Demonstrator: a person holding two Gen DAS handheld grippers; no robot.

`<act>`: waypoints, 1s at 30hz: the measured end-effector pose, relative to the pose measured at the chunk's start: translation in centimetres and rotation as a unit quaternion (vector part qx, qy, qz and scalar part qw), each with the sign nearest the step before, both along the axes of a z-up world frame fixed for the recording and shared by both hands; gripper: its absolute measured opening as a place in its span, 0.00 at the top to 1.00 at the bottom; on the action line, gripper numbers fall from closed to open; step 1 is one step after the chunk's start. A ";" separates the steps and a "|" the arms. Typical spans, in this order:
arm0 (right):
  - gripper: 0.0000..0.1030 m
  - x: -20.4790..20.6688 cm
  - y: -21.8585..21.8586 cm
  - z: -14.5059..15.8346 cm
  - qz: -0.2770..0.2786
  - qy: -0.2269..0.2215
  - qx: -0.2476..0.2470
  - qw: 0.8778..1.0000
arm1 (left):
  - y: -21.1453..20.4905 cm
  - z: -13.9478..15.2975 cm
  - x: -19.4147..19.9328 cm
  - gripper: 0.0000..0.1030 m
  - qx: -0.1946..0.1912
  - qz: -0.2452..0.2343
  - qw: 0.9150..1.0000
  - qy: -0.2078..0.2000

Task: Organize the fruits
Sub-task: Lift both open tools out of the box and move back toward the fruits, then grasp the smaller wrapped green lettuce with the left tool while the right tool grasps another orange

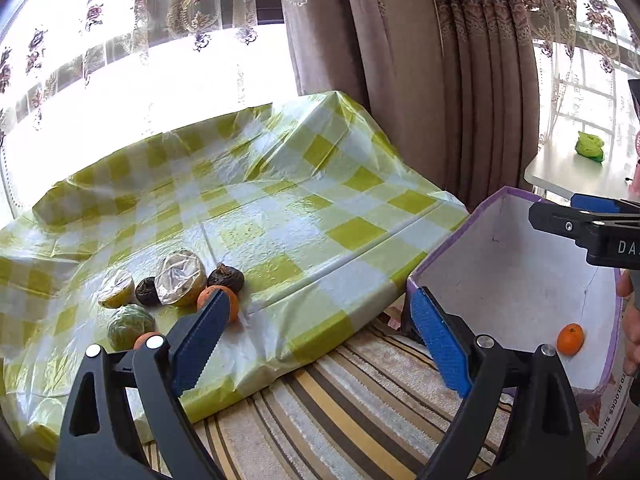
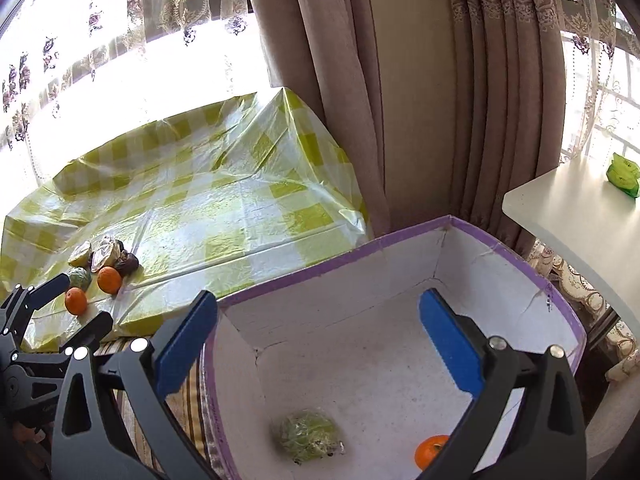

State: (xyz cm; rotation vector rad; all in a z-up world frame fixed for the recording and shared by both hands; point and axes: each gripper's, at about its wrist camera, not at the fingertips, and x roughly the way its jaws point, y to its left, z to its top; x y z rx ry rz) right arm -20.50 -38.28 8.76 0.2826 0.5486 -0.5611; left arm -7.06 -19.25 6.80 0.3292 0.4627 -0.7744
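A pile of fruit lies on the green checked cloth (image 1: pixel 280 208): two oranges (image 1: pixel 219 300), a green wrapped fruit (image 1: pixel 130 326), two wrapped halves (image 1: pixel 180 278) and two dark fruits (image 1: pixel 226 277). My left gripper (image 1: pixel 320 336) is open and empty, low beside the pile. The same pile shows in the right wrist view (image 2: pixel 109 279). My right gripper (image 2: pixel 320 344) is open and empty above the purple-rimmed white box (image 2: pixel 400 236). In the box lie a green wrapped fruit (image 2: pixel 308 434) and an orange (image 2: pixel 430 450). The box orange also shows in the left wrist view (image 1: pixel 570 338).
A striped rug (image 1: pixel 340 412) runs between the covered surface and the box. Brown curtains (image 1: pixel 400 60) hang behind. A white table (image 2: pixel 580 216) at the right carries a green bag (image 2: pixel 622 174).
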 end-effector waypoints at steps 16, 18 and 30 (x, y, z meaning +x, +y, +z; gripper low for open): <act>0.02 11.2 11.3 -4.0 0.137 0.026 0.033 0.990 | 14.7 -1.2 10.0 0.20 -0.079 0.183 0.973 0.118; 0.02 12.4 12.0 -4.4 0.145 0.033 0.029 0.988 | 15.1 -1.6 11.1 0.22 -0.071 0.193 0.970 0.127; 0.09 20.2 14.4 -5.3 0.165 0.090 0.021 0.982 | 12.6 -3.5 17.3 0.34 -0.024 0.179 0.966 0.182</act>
